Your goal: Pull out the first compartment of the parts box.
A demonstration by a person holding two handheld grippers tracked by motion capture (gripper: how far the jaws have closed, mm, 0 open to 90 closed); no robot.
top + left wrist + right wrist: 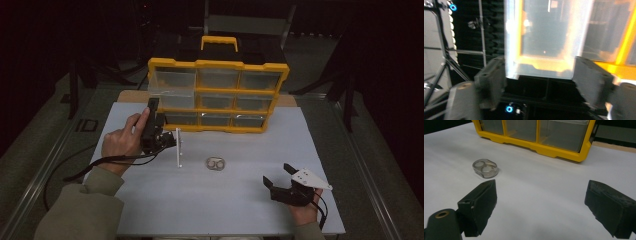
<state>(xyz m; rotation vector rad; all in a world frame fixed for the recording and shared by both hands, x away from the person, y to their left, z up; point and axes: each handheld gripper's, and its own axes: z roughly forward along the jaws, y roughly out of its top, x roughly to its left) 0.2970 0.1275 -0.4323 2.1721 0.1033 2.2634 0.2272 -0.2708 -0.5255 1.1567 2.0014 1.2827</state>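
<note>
The top-left drawer is pulled out of the organizer; the left gripper is spread at its front, unclamped; the right gripper is held open over the table; next, the clear piece likely needs gripping.

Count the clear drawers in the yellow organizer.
9, in three rows of three in the yellow organizer. The top-left drawer is pulled partway out; the other eight sit flush, three of them along the bottom row.

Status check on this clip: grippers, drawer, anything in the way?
Left gripper open at pulled-out top-left drawer, not gripping. Right gripper open, over table. Small clear case lies mid-table, clear of both.
</note>
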